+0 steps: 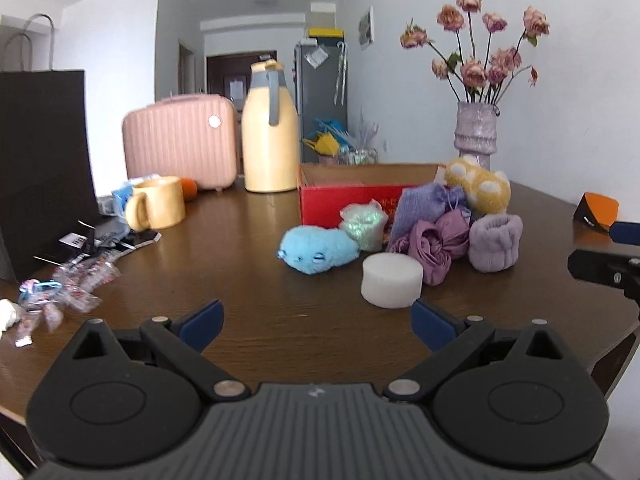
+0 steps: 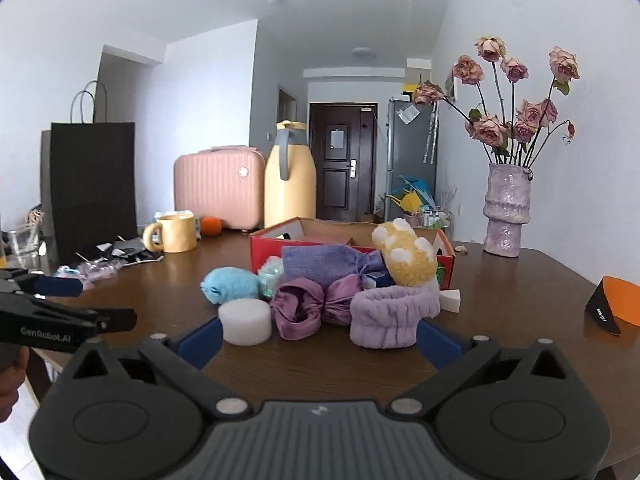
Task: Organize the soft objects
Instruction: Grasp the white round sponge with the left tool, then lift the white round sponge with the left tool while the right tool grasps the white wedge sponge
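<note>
A heap of soft things lies on the brown table in front of a red cardboard box (image 1: 320, 200) (image 2: 264, 244). In it are a blue plush (image 1: 316, 250) (image 2: 228, 284), a white foam puck (image 1: 392, 280) (image 2: 246, 320), a pale green pouch (image 1: 364, 224), a purple satin scrunchie (image 1: 434, 246) (image 2: 304, 308), a lilac fabric band (image 1: 496, 244) (image 2: 390, 316), a lavender knit bag (image 1: 424, 204) (image 2: 320, 262) and a yellow paw plush (image 1: 480, 186) (image 2: 408, 256). My left gripper (image 1: 318, 326) is open, short of the puck. My right gripper (image 2: 320, 340) is open, just short of the scrunchie and band.
At the back stand a pink case (image 1: 180, 140), a yellow thermos jug (image 1: 270, 136), a yellow mug (image 1: 158, 204) and a black paper bag (image 1: 40, 160). A vase of dried roses (image 1: 476, 132) is at the right. Wrapped packets (image 1: 80, 276) lie left; an orange-and-black card (image 2: 616, 304) lies right.
</note>
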`<state>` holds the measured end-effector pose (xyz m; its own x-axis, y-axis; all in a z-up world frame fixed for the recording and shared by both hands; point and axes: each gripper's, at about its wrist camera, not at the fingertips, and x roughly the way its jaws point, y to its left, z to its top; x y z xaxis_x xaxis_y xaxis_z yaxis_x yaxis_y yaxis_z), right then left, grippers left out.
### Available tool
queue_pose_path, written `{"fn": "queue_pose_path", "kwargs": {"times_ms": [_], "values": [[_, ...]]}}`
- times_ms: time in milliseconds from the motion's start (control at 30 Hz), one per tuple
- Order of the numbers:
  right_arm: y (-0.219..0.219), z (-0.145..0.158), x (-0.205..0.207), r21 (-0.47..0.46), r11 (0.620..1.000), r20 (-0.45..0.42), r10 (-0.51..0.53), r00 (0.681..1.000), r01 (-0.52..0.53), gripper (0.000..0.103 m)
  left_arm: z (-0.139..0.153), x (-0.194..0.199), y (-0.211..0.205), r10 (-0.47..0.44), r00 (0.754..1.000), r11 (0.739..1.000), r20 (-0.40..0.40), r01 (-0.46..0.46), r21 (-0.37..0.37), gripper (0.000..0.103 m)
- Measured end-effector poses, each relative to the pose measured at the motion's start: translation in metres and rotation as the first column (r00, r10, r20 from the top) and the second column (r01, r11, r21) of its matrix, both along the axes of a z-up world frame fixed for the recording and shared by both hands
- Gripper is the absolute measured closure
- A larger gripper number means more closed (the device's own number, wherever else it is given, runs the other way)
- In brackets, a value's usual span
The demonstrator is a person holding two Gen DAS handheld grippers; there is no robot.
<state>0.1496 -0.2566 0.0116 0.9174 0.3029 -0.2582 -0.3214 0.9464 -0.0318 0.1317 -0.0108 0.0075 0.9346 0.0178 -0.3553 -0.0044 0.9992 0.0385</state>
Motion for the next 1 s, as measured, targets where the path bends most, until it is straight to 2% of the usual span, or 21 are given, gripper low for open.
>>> {"fn": "queue_pose_path", "kwargs": {"times_ms": [133,300,400,500,633,733,867,967,1000], "values": [[-0.003,-0.003,0.016,0.021,1.0,0.0,0.001,1.0,-0.001,0.0,-0.005,0.023,-0.002,-0.026,0.999,1.0,-0.04,0.025,-0.01,0.001],[-0.004,-0.003,0.044,0.009,1.0,-0.075,-0.008,0.997,0.009,0.0,-0.008,0.066,-0.017,-0.095,0.992,0.995,-0.08,0.094,-0.026,0.003],[-0.008,-0.002,0.058,0.016,1.0,-0.087,0.002,0.996,0.0,0.001,-0.01,0.095,-0.025,-0.124,0.986,0.992,-0.11,0.121,-0.036,0.011],[-0.014,-0.001,0.076,-0.015,0.998,-0.076,-0.065,0.995,0.064,0.004,-0.013,0.119,-0.032,-0.157,0.977,0.987,-0.145,0.151,-0.053,0.02],[-0.035,0.001,0.104,-0.002,0.99,-0.084,-0.143,0.986,0.143,0.011,-0.019,0.143,-0.038,-0.178,0.965,0.984,-0.191,0.169,-0.061,0.046],[-0.061,0.004,0.132,0.01,0.974,-0.099,-0.223,0.97,0.225,0.014,-0.024,0.152,-0.036,-0.201,0.954,0.978,-0.224,0.183,-0.097,0.051],[-0.094,0.006,0.179,-0.019,0.951,-0.162,-0.307,0.938,0.308,0.019,-0.022,0.154,-0.031,-0.204,0.952,0.978,-0.228,0.188,-0.091,0.052],[-0.106,0.002,0.219,-0.053,0.954,-0.204,-0.298,0.933,0.293,0.023,-0.008,0.151,-0.021,-0.184,0.965,0.981,-0.187,0.168,-0.099,0.052],[-0.108,-0.002,0.233,-0.053,0.96,-0.221,-0.279,0.935,0.274,0.027,-0.003,0.151,-0.017,-0.171,0.971,0.982,-0.168,0.155,-0.104,0.052]]}}
